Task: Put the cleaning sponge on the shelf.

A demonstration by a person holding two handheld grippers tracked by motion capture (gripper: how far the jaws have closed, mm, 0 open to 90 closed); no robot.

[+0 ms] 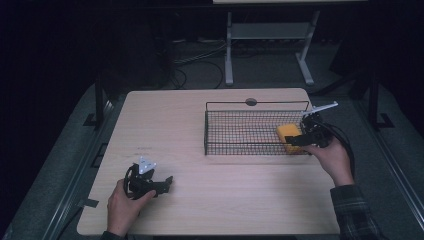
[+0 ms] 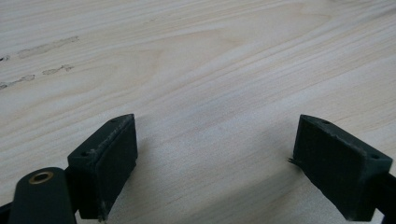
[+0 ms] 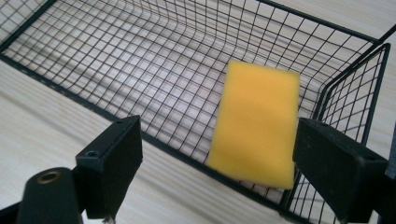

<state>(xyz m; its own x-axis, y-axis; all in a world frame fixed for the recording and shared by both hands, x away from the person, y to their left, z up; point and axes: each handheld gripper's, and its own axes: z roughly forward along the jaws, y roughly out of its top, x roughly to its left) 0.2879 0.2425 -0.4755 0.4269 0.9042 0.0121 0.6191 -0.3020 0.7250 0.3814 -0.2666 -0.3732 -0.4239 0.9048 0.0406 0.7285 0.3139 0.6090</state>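
Right gripper: held at the right end of the wire basket, just over its near rim. In the right gripper view both black jaws stand wide apart with nothing pressed between them; the pads are clear of the sponge, so this gripper is open and holds nothing.

Yellow sponge: a flat rectangular block, plain bright yellow on the visible face, corners slightly softened, no print or scouring layer that I can make out (edges a little blurred in the right gripper view). It lies inside the basket at the right end, on the mesh floor close to the end wall. In the high view the sponge sits just beside the gripper's jaws.

Basket: black wire mesh, rectangular, low walls, a thin rail raised along the far side. It stands on the right half of the pale wooden table.

Left gripper: resting low over the near left part of the table, well apart from the basket. In the left gripper view its jaws are spread wide over bare wood grain, nothing between them (open).
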